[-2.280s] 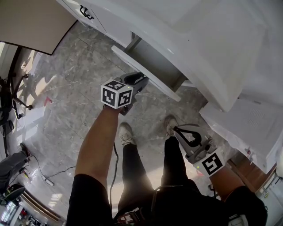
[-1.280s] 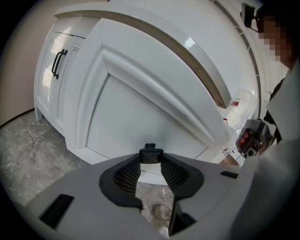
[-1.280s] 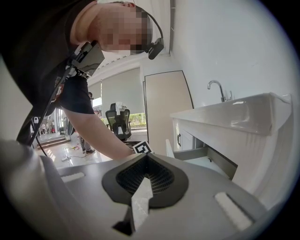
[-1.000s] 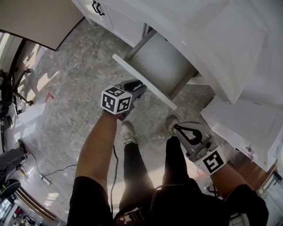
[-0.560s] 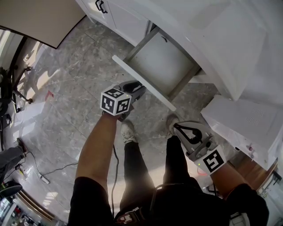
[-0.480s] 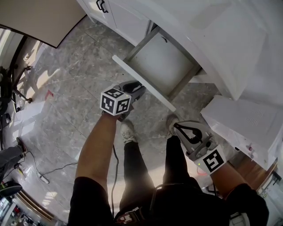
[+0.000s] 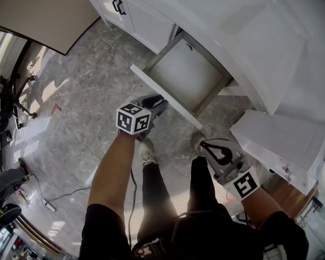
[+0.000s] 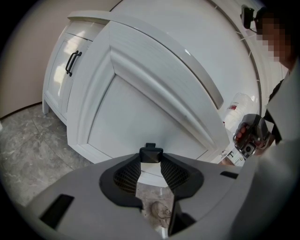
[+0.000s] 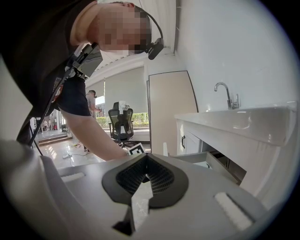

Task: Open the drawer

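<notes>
The white drawer (image 7: 188, 75) stands pulled well out of the cabinet, its inside bare. Its front panel (image 7: 165, 96) runs slantwise just ahead of my left gripper (image 7: 156, 103). In the left gripper view the panel (image 8: 140, 117) fills the picture, and my left gripper (image 8: 150, 157) is shut on the small black drawer handle (image 8: 151, 151) at its lower edge. My right gripper (image 7: 205, 148) hangs lower right, above a shoe and apart from the drawer, its tips together with nothing between them. The right gripper view shows that gripper (image 9: 144, 161) with the open drawer (image 9: 206, 161) to its right.
A white countertop (image 7: 244, 45) overhangs the drawer. Cabinet doors with black handles (image 7: 119, 6) stand to the left. A white box-like unit (image 7: 284, 142) sits at the right. The person's shoes (image 7: 145, 152) are below the drawer front. A cable (image 7: 56, 200) lies on the marble floor.
The drawer has come much further out of the cabinet, drawn by my left gripper on its handle. Over the last half second it barely shifts. The right gripper has stayed put.
</notes>
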The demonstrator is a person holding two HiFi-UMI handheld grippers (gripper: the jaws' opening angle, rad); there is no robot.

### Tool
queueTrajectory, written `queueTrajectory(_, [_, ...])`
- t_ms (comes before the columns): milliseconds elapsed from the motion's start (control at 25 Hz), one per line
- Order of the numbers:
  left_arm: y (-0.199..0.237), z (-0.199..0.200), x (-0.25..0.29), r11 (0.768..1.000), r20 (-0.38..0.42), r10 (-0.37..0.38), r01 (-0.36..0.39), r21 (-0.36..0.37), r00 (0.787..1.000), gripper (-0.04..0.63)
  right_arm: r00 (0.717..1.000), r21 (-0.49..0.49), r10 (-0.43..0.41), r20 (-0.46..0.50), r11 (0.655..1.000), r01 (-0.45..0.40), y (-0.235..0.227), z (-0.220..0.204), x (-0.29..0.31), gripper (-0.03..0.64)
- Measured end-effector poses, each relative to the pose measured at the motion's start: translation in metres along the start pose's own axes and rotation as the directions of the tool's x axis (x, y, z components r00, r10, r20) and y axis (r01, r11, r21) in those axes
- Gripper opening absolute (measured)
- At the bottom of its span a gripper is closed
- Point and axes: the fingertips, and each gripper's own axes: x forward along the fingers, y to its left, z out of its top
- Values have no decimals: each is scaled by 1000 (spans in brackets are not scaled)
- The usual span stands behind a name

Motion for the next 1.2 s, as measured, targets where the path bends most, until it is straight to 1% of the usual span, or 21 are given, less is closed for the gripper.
queueTrajectory(240, [-1,0,-4,1000,24,-8,9,-16,1000,126,1000,4,0,-1,1000,0,-2,1,3,2])
queueTrajectory(440, [-1,-1,-8,1000,-29,25,-25,2,999,127,1000,5,5,-3,1000,-5,-5,11,1,2])
queueTrajectory(520, [-5,-1,-16,1000,-29,31,-31,-1,999,127,1000,7,2,-2,1000,-2,-10,17,-2,2])
queueTrajectory(600, [-9,3,-25,1000,-1,27,-27,-11,1000,127,1000,8,-6,1,1000,6,-16,24,-5,2])
queueTrajectory(760, [-19,18,-46,999,98,35,-31,-43,995,127,1000,13,-30,8,999,30,-29,37,-9,2])
queueTrajectory(920, [-33,24,-62,998,143,47,-40,-54,989,127,999,27,-51,6,998,51,-40,48,-15,2])
queueTrajectory(1080, [-39,37,-78,999,188,36,-29,-39,981,126,997,48,-74,24,996,72,-55,52,-11,2])
queueTrajectory(1120, [-40,43,-82,999,205,36,-29,-37,978,107,996,54,-82,33,995,80,-60,56,-10,2])
queueTrajectory(1200, [-49,58,-93,999,243,37,-28,-41,969,30,994,63,-100,43,993,97,-69,69,-12,2])
